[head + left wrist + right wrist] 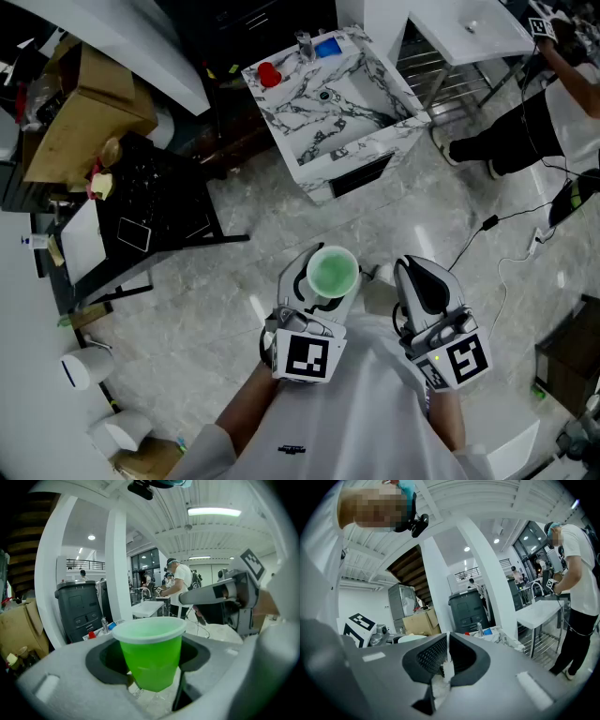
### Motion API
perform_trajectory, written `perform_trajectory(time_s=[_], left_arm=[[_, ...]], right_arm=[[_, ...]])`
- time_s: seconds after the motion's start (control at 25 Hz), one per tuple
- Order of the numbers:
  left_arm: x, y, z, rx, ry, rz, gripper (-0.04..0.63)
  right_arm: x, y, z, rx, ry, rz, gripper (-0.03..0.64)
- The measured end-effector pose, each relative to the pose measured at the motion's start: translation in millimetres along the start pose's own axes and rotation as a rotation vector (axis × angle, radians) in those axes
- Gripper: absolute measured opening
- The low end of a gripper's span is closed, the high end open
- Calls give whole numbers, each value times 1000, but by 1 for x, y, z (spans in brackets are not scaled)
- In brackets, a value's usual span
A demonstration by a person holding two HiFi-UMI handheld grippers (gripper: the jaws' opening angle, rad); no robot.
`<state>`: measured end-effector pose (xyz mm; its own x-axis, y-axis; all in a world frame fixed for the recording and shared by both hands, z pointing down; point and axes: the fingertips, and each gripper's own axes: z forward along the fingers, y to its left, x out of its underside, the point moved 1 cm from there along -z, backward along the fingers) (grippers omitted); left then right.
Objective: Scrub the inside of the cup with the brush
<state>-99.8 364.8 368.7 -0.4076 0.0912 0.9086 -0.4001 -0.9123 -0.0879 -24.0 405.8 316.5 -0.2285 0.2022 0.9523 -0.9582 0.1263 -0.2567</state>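
Note:
A green plastic cup [332, 271] with a pale rim stands upright in my left gripper [322, 298], mouth facing up. In the left gripper view the cup [151, 654] fills the space between the jaws, which are shut on its sides. My right gripper [419, 279] hovers just right of the cup at about the same height, and its body [233, 597] shows from the left gripper view. Its jaws [446, 663] are shut on a thin white brush [444, 669], whose bristles show between the pads. In the head view the brush is hard to make out.
A marble-patterned counter [370, 120] stands ahead, with a red item [269, 74] and a blue item [327, 47] on it. A black machine [155, 202] and cardboard box [86, 117] are at left. A person [534, 122] stands at right beside a white table [469, 28]. Cables [497, 234] cross the floor.

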Motion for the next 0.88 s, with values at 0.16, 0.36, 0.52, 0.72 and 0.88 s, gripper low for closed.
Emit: perform_trajectory(time_s=[0.16,0.36,0.52,0.72,0.88], left_arm=[[7,4,-17,10,4,-4,285],[11,16,-29,30,-20,16,285],[15,28,-40,35,-49,31,285],[27,49,-61,22,-59,19,285],[42,73,-78,-17,-66,-17,285]], right_arm=[[3,12,0,21,13,-10,23],[4,23,1,74,22,-26,23],[9,35,6,98,30,-31,25],[15,51,17,127,24,-41,26],[23,58,33,139,25,-35,26]])
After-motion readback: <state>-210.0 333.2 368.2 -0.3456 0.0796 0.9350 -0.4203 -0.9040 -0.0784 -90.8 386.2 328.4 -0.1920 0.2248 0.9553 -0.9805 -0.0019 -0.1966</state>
